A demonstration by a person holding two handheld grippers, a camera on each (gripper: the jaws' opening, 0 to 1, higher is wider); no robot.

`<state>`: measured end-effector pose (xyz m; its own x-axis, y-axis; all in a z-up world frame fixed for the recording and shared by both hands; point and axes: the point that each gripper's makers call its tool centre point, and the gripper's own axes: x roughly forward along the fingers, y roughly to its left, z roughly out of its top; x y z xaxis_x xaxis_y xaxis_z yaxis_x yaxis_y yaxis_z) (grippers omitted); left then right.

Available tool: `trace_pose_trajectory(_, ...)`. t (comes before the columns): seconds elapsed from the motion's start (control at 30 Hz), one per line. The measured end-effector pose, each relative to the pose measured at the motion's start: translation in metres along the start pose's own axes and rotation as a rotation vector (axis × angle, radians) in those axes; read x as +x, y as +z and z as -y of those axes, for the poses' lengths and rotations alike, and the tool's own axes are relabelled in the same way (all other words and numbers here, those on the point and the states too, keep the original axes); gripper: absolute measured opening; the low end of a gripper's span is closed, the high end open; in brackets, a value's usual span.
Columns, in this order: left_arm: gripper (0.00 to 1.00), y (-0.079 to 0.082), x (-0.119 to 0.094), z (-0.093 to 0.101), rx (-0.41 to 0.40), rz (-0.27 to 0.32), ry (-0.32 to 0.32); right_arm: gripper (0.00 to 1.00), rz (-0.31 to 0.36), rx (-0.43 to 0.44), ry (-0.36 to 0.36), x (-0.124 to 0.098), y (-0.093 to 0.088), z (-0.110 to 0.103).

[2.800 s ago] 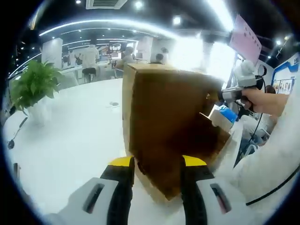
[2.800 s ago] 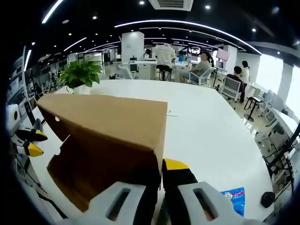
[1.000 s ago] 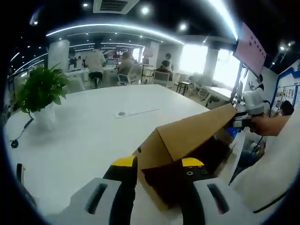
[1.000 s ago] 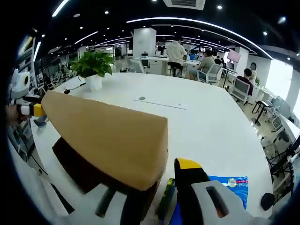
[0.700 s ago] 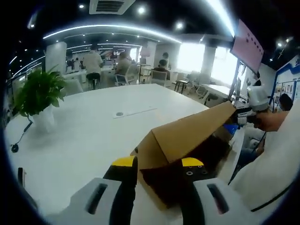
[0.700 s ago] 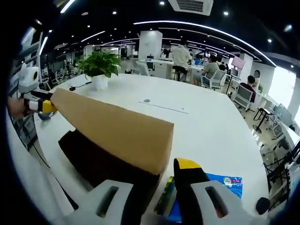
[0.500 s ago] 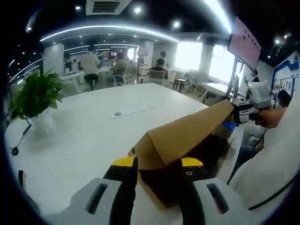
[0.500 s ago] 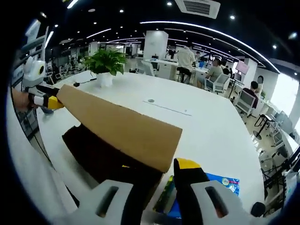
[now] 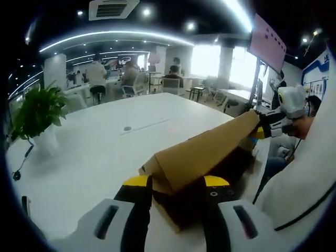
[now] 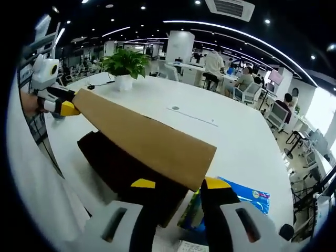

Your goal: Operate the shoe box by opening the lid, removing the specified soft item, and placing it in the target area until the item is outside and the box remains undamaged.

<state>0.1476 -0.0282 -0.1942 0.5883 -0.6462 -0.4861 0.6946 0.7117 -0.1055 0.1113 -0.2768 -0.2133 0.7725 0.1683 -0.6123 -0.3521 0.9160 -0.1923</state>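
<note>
Both tools, left tool (image 9: 172, 184) and right tool (image 10: 178, 185), grip the lid (image 10: 147, 137) ends; lower evenly, avoiding creasing.

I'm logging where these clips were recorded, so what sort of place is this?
Most likely an open-plan office: a big white table with a potted plant, people at desks behind it, and ceiling strip lights. A cardboard box sits on the table.

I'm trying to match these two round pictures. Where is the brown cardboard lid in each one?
Left gripper view: the cardboard lid slants from centre up to the right.
Right gripper view: it slants from upper left down to centre, above the dark box.
Shared landmark: the potted plant on the white table.
</note>
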Motion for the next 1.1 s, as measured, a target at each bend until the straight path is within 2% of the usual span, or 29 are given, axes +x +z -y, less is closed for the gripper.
trace_pose_trajectory(0.07, 0.41, -0.002, 0.000, 0.003, 0.030, -0.005, -0.003, 0.35, -0.006, -0.005, 0.009, 0.000, -0.001, -0.003)
trace_pose_trajectory(0.33, 0.51, -0.008, -0.001, 0.012, 0.020, 0.001, -0.032, 0.47, -0.005, 0.050, 0.045, 0.000, -0.002, -0.012)
trace_pose_trajectory(0.5, 0.52, -0.016, -0.002, 0.014, -0.009, -0.008, -0.041, 0.48, -0.034, 0.023, 0.058, 0.004, -0.011, -0.017)
trace_pose_trajectory(0.73, 0.51, -0.025, -0.001, 0.014, -0.009, -0.027, -0.027, 0.50, -0.051, 0.029, 0.074, 0.005, -0.018, -0.022)
trace_pose_trajectory(0.8, 0.49, -0.029, 0.000, 0.013, 0.025, -0.039, -0.016, 0.50, -0.061, 0.023, 0.070, 0.006, -0.021, -0.023)
trace_pose_trajectory(1.1, 0.50, -0.037, 0.005, 0.011, 0.001, -0.058, -0.011, 0.50, -0.096, 0.014, 0.078, 0.014, -0.030, -0.029)
